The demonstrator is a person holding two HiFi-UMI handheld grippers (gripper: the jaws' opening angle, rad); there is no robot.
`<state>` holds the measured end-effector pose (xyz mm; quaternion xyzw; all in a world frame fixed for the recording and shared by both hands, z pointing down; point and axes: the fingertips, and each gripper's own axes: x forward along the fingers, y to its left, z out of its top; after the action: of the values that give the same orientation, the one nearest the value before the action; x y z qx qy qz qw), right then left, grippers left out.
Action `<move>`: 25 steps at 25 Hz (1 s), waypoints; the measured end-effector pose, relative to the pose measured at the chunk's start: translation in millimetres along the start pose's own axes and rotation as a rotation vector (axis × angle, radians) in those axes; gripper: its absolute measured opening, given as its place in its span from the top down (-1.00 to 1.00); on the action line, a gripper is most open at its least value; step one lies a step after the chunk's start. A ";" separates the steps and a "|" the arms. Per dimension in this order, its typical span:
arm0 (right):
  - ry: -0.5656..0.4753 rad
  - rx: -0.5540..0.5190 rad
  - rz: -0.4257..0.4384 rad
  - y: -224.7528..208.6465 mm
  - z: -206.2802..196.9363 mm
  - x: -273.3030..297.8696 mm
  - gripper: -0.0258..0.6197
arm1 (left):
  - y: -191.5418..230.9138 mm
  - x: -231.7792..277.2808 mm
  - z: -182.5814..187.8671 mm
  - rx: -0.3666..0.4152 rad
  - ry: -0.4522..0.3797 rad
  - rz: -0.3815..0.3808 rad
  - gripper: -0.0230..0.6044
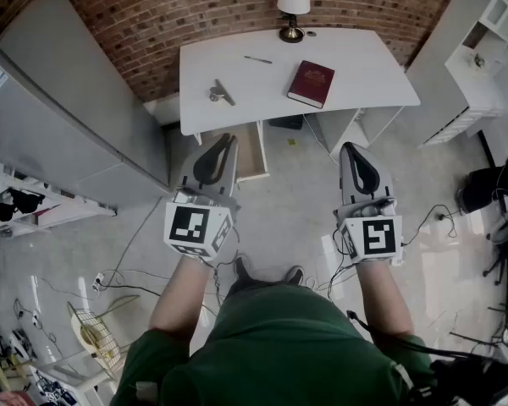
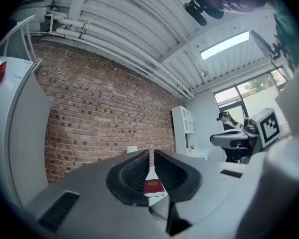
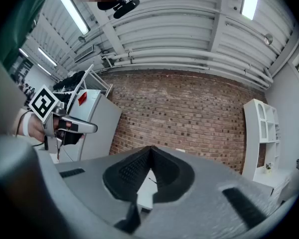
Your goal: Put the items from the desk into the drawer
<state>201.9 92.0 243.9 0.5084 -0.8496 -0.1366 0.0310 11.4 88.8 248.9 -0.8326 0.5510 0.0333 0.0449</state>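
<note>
A white desk [image 1: 356,66] stands against the brick wall ahead of me. On it lie a dark red book [image 1: 311,84], a thin pen [image 1: 257,59] and a small metal tool [image 1: 221,93], with a lamp [image 1: 293,7] at the back edge. Under the desk's left side a drawer [image 1: 251,152] is pulled open. My left gripper [image 1: 229,138] is held in the air short of the drawer, shut with only a thin slit and nothing in it. The book [image 2: 153,186] shows below its tips [image 2: 152,156]. My right gripper [image 1: 349,148] hangs short of the desk's right part, shut and empty, tips touching [image 3: 150,151].
A grey cabinet [image 1: 59,100] flanks the desk on the left and white shelving [image 1: 483,66] stands at the right. Cables [image 1: 118,269] and a wire basket [image 1: 97,337] lie on the floor at my left. A dark chair [image 1: 491,189] is at the right.
</note>
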 end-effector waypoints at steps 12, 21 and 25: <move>-0.052 0.038 -0.054 18.1 26.4 24.8 0.91 | 85.3 -3.0 29.7 -0.016 -0.063 0.022 0.83; -0.004 0.075 -0.179 12.2 23.3 37.5 0.91 | 138.7 -6.1 23.4 -0.036 -0.076 -0.026 0.83; 0.034 0.042 -0.240 14.4 20.6 35.7 0.91 | 149.1 -0.6 17.1 -0.059 -0.082 -0.058 0.83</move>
<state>168.5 71.4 224.8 0.6091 -0.7848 -0.1128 0.0181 -126.2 33.3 226.3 -0.8470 0.5233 0.0824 0.0441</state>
